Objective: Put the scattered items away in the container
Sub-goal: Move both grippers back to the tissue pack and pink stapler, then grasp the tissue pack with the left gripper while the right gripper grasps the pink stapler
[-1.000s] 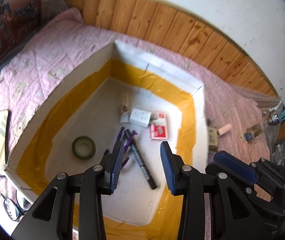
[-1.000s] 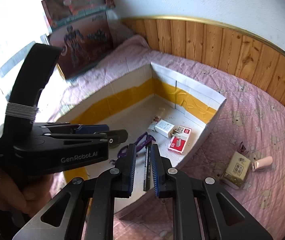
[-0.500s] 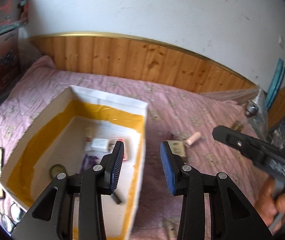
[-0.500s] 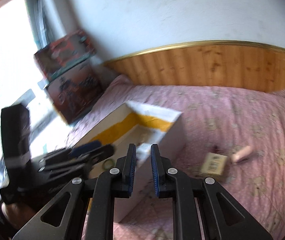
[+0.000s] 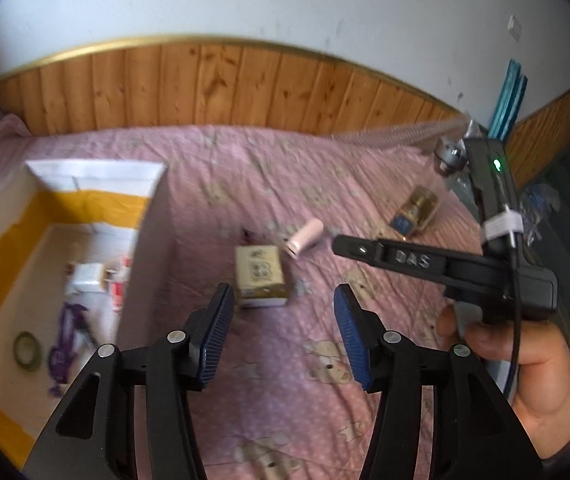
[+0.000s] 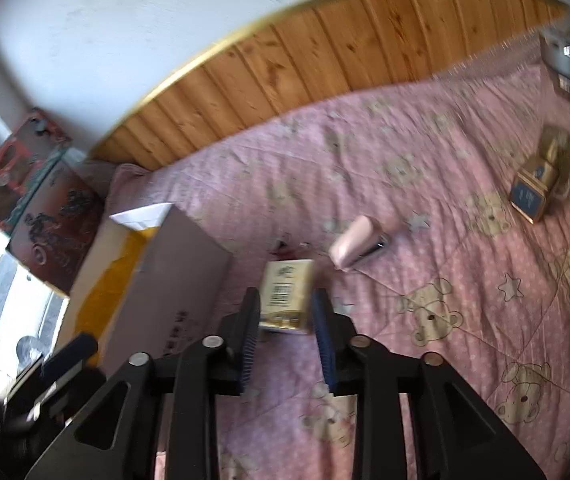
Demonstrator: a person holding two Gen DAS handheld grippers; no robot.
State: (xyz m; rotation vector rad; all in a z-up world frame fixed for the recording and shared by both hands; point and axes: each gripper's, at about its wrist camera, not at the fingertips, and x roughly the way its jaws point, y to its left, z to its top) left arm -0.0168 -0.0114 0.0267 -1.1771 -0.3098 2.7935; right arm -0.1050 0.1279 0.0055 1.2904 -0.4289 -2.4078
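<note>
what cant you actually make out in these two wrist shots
- Print on the small tan box: blurred in both wrist views.
- Box contents: left wrist view smears them; in the right wrist view the container wall hides its inside.
- Whether the right gripper, jaws opening, touches the tan box: blur hides any gap.
- Gold bottle: label too small, partly behind clear plastic.
- Left gripper, jaws opening: nothing between them.

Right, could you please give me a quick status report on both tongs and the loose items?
Left tongs opening, empty. Right tongs opening, lined up on beige carton, not gripping. Pink tube, gold box loose on bedspread. Nothing in the way.
</note>
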